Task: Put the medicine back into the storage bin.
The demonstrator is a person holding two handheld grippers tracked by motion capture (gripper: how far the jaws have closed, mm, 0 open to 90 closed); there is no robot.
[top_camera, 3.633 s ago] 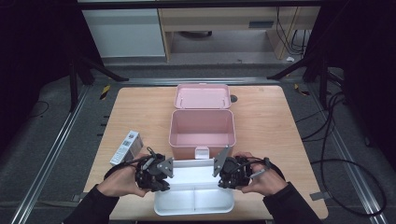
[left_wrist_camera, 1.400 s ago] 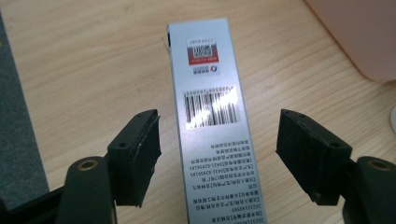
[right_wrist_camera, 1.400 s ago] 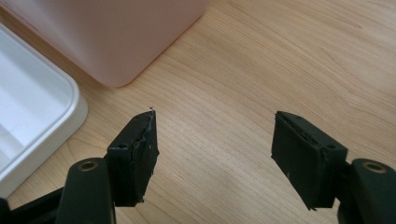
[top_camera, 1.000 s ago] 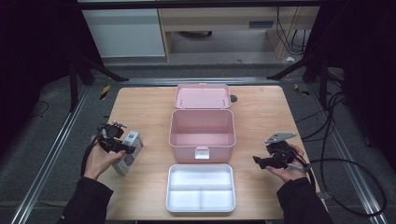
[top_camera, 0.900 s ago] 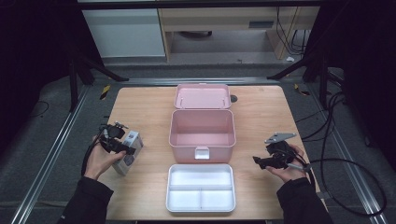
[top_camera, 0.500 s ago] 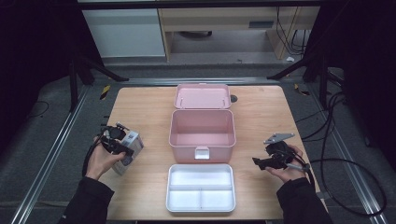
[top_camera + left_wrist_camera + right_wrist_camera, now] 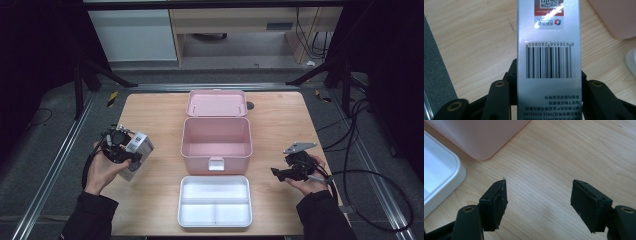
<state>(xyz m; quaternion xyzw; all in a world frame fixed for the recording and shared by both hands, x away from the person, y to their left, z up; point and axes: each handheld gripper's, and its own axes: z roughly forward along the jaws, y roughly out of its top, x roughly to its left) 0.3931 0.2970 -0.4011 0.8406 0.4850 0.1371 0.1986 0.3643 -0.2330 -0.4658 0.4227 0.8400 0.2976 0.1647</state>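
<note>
Table (image 7: 150, 210): one pink box (image 7: 216, 142) open at centre; one white tray (image 7: 215, 201) at 6 o'clock. One silver carton (image 7: 136, 155), 9 o'clock, now lifted off wood; left gripper (image 7: 120, 148) has just clenched on it. Right gripper (image 7: 286, 174), 3 o'clock, unmoved, released, empty.

Silver box (image 7: 549, 50) top cut off by frame; small print unreadable

Black sleeves (image 7: 90, 217); black jaws, brass screws, trailing cables.
</note>
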